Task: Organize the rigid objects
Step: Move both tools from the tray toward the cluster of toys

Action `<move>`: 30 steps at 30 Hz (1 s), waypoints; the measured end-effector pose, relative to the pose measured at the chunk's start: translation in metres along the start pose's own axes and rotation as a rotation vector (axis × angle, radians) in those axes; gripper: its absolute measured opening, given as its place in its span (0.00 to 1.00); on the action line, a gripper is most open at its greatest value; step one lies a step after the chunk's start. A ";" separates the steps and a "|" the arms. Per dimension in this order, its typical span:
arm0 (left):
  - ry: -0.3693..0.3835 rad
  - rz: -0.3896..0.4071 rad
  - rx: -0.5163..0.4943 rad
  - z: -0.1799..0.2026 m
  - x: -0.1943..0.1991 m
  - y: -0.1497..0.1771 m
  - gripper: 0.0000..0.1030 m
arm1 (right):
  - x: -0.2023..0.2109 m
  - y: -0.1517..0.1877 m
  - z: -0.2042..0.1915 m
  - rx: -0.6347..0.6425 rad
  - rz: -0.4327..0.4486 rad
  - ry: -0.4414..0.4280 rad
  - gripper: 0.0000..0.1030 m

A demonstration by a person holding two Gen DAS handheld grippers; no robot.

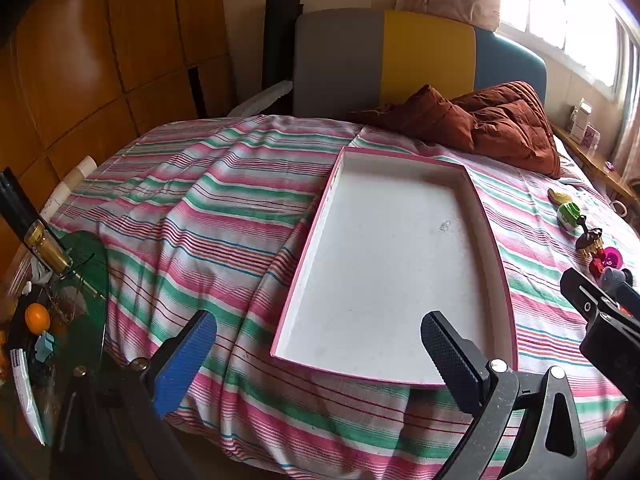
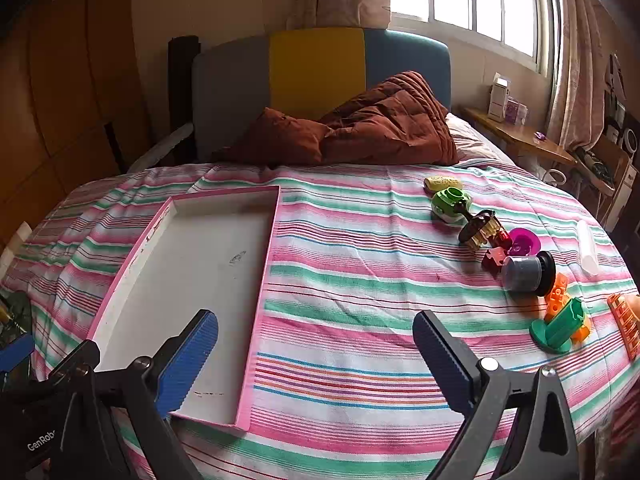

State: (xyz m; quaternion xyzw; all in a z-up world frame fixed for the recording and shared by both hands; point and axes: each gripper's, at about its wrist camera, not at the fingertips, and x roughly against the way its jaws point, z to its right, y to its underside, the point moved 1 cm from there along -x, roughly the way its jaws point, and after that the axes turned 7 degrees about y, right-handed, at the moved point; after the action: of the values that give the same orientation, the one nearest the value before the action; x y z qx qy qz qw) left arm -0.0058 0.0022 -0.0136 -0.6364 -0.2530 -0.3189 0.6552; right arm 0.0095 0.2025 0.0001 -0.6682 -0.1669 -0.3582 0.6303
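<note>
A white tray with a pink rim lies on the striped bed, nothing in it. Small toys lie in a row to its right: a yellow piece, a green round toy, a brown brush-like toy, a magenta cup, a grey jar with black lid, an orange block and a green stand. My left gripper is open above the tray's near edge. My right gripper is open and empty over the bedsheet, left of the toys.
A rust-brown quilt is bunched at the headboard. A white tube and an orange grid piece lie at the bed's right edge. A glass side table with clutter stands left of the bed. A wooden shelf runs under the window.
</note>
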 end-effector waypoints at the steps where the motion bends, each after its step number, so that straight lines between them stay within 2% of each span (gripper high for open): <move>1: 0.000 0.000 0.000 0.000 0.000 0.000 1.00 | 0.000 0.000 0.001 -0.003 -0.002 0.000 0.97; 8: -0.013 -0.012 -0.003 0.000 -0.003 0.002 1.00 | 0.000 0.002 0.006 -0.026 -0.016 -0.021 0.97; 22: -0.034 -0.006 -0.056 0.008 0.001 0.004 1.00 | -0.005 0.000 0.029 -0.044 -0.046 0.018 0.97; 30: 0.099 -0.032 -0.059 0.019 0.002 0.009 1.00 | -0.007 0.001 0.064 -0.061 -0.050 0.065 0.92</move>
State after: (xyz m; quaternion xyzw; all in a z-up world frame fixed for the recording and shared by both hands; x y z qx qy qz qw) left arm 0.0041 0.0211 -0.0173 -0.6347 -0.2210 -0.3679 0.6426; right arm 0.0228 0.2652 -0.0021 -0.6709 -0.1521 -0.4003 0.6055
